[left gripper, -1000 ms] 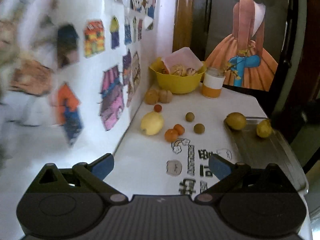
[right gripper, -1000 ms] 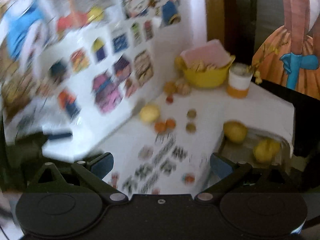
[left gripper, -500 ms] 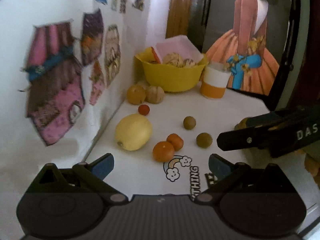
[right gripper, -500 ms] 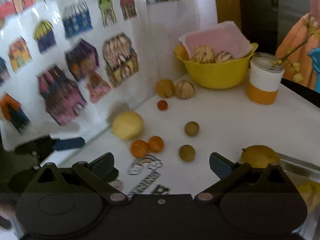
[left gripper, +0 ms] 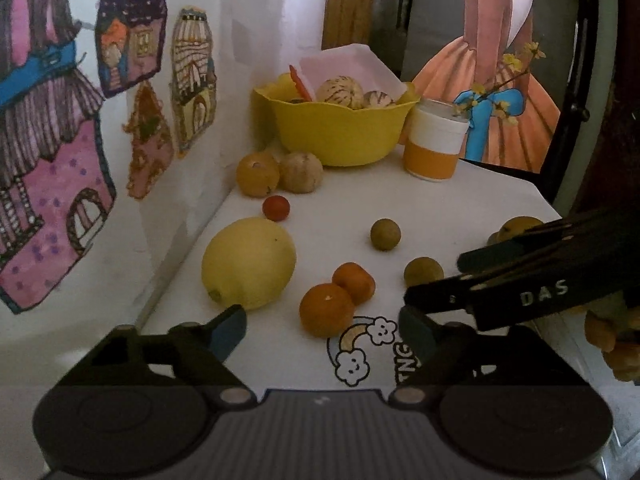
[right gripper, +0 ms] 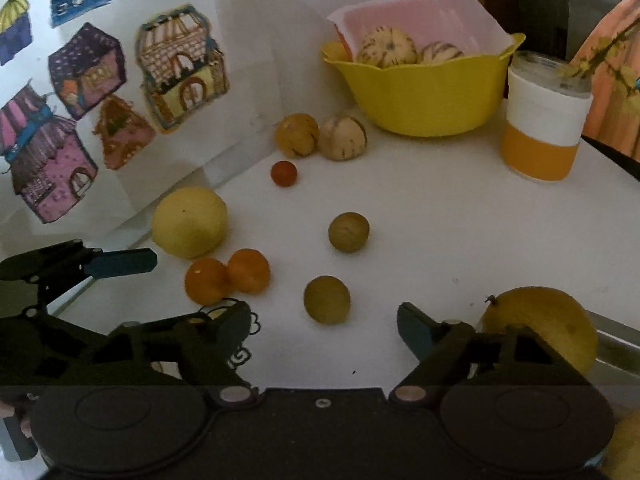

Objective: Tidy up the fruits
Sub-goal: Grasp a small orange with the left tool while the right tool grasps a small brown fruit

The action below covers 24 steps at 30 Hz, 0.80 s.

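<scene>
A: What's the setting?
B: A white table (right gripper: 440, 220) pushed against a white wall (left gripper: 200, 0) covered in paper house pictures, with a painting of an orange dress (left gripper: 500, 92) behind.

A: And on it?
B: A smooth yellow plastic bowl (right gripper: 424, 96) holding striped round fruit, then a white-and-orange cup (right gripper: 540, 132). Loose fruit next: a big matte lemon (left gripper: 248, 262) by the wall, another lemon (right gripper: 548, 328) on a metal tray (right gripper: 616, 344), two glossy tangerines (left gripper: 326, 310) touching, two dull green balls (right gripper: 327, 299), one small red tomato (left gripper: 276, 208).

A: The tools?
B: The left gripper (left gripper: 320, 330) is spread, tangerines just ahead between its tips. The right gripper (right gripper: 324, 320) is spread too, the nearer green ball just ahead between its fingers.
</scene>
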{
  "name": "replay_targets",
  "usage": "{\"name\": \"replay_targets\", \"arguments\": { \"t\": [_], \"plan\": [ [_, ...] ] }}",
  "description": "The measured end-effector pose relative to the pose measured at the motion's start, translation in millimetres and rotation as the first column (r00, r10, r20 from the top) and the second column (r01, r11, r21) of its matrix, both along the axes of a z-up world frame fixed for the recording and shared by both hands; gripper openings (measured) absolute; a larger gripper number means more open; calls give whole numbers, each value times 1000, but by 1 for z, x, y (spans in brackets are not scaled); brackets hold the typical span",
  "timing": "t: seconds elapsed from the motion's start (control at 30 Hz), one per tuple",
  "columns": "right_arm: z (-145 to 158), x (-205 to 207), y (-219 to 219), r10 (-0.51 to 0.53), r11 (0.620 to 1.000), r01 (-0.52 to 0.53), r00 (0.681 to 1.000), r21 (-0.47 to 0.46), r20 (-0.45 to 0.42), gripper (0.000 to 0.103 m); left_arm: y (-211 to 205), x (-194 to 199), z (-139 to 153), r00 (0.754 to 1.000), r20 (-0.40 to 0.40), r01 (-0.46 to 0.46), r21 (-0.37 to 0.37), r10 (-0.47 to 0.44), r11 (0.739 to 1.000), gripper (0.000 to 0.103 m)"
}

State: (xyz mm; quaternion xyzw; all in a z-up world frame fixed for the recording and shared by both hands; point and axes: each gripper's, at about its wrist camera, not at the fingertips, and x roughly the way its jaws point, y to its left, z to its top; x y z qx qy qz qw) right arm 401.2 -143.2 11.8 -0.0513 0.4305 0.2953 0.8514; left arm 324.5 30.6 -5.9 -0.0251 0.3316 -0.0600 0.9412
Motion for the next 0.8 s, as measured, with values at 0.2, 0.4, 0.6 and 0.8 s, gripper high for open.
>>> {"name": "replay_targets", "arguments": {
  "t": [0.2,0.4,0.6,0.8],
  "plan": [
    [-3,3,3,4,1000,-4,1000,-11,15,62,2,6,-5,1000,-11,-12,-19,12,1000,66],
    [-3,3,6,3,1000,-2,999,-21,36,47,4,10,-8,999,-24,-31,-26,30,999,48],
    [-4,-2,10,-5,999,8,997,-41,71,28,1,13,-7,999,-37,-29,-38,28,999,33],
    [-2,-12,8,-3,999,5,998,-31,64,28,2,7,-4,997,-61,-47,-55,44,997,33]
  ]
}}
